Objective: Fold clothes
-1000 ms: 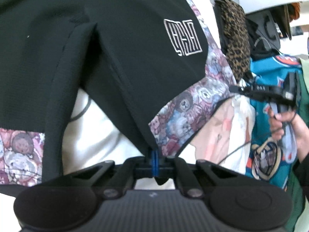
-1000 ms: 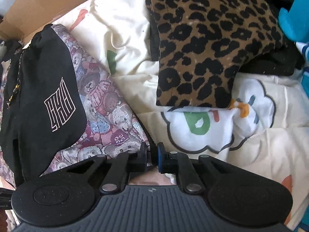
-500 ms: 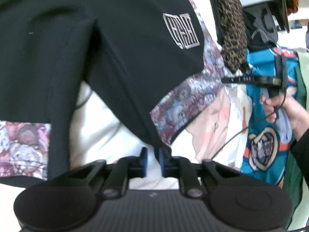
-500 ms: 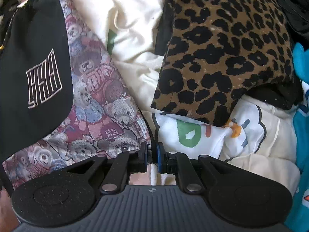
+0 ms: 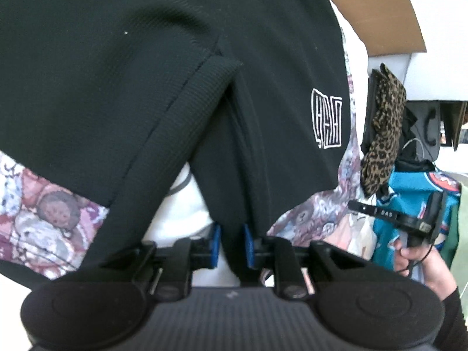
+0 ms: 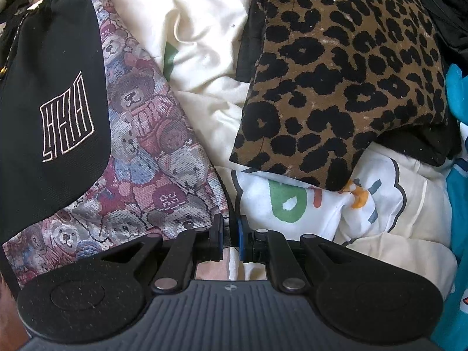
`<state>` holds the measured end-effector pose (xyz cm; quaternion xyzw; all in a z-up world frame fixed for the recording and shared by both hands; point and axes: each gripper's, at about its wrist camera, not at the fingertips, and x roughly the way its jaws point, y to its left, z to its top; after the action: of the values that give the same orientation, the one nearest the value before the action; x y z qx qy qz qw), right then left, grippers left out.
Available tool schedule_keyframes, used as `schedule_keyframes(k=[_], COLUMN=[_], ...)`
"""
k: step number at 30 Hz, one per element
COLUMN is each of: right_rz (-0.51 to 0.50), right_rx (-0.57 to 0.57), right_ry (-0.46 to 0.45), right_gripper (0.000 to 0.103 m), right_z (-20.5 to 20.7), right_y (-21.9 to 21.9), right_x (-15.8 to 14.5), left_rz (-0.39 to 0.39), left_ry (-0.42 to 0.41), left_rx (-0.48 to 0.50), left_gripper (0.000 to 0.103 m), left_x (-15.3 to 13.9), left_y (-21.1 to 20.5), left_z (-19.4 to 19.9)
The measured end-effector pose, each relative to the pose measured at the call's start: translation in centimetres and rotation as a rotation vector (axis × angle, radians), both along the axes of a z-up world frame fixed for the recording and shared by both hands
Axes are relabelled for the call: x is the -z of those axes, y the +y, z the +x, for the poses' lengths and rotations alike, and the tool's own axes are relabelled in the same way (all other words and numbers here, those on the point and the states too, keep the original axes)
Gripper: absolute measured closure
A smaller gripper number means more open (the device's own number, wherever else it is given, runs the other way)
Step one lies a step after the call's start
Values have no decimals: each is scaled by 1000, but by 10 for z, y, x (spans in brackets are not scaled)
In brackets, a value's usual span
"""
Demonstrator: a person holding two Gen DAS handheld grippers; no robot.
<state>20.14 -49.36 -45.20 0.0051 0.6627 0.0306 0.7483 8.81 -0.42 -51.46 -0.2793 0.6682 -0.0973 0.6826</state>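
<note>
- The left gripper is seen with its jaws parted a little; a fold of the black garment hangs between them, not pinched.
- The right gripper has its jaws nearly closed on the dark edge of the bear-print cloth, which spreads ahead-left of them.
- A leopard-print piece lies ahead-right of the right jaws.

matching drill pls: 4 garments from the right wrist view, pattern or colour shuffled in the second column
1. black garment
2. woven garment
3. folded item
4. cream fabric

A. leopard spots
B. teddy bear pattern
C. white outlined logo
D. green and orange cartoon print

Pairs: 1-C, 2-B, 3-A, 4-D
</note>
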Motion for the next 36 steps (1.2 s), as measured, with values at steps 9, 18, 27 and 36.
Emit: schedule_keyframes(k=[9,18,27,36], right_rz=[-12,-41,-59,-65], right_rx=[-6,-26,-41,-32], right_ry=[0,2,3,29], right_gripper=[95,95,96,96], right_z=[1,1,0,-7], right_y=[-3,-4,-9,-17], right_x=[-1,-2,-9,-17], left_rz=[104,116,105,71], left_ry=[17,32,24,9], left_rx=[-2,125,139,192], left_gripper=[103,102,85,74], left_x=[-4,-26,-39,-42], left_y=[8,18,28,12], left_z=[-4,-3,10,27])
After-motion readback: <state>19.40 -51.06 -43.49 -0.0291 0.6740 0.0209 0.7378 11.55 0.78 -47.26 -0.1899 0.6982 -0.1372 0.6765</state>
